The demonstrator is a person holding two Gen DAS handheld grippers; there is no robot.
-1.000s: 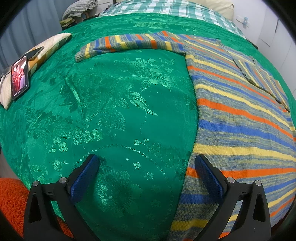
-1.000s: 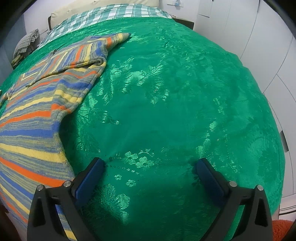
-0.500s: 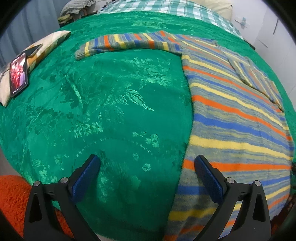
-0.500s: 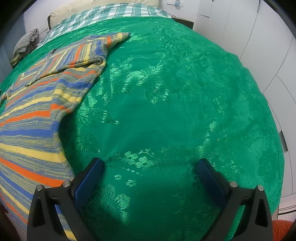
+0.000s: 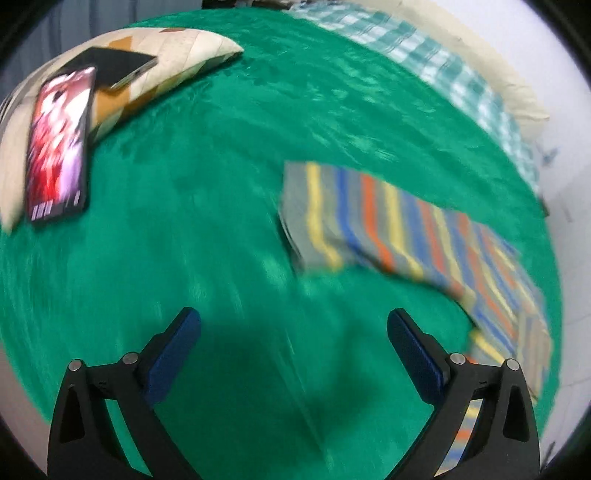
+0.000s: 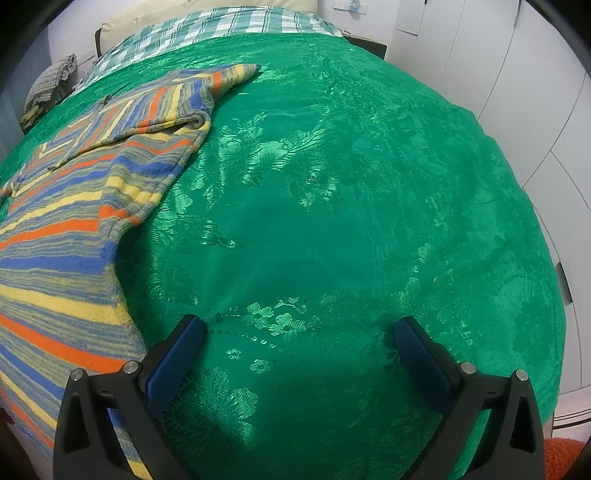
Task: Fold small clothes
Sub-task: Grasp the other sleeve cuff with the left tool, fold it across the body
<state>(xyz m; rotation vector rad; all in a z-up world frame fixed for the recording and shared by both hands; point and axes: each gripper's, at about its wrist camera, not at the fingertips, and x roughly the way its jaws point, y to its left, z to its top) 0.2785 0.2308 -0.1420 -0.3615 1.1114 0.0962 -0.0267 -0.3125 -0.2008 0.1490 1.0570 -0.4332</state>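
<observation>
A striped knit sweater (image 6: pixel 66 236) in grey, blue, yellow and orange lies flat on the green bedspread (image 6: pixel 332 206). Its right sleeve is folded back across the chest, cuff (image 6: pixel 240 74) pointing to the far side. In the blurred left wrist view the other sleeve (image 5: pixel 369 225) stretches out on the spread, cuff end toward the left. My left gripper (image 5: pixel 293 328) hangs open above bare bedspread, short of that cuff. My right gripper (image 6: pixel 301 338) is open over bare spread, its left finger beside the sweater's body edge. Neither holds anything.
A patterned pillow (image 5: pixel 177 62) sits at the far left with a lit phone (image 5: pixel 57 147) and a dark phone (image 5: pixel 114 68) on it. A checked sheet (image 6: pixel 221 26) and cream pillow lie at the bed's head. White cabinet doors (image 6: pixel 517 92) stand to the right.
My left gripper has swung quickly forward and left toward the outstretched sleeve's cuff; the pillow and phones now loom larger. The right gripper has stayed nearly still.
</observation>
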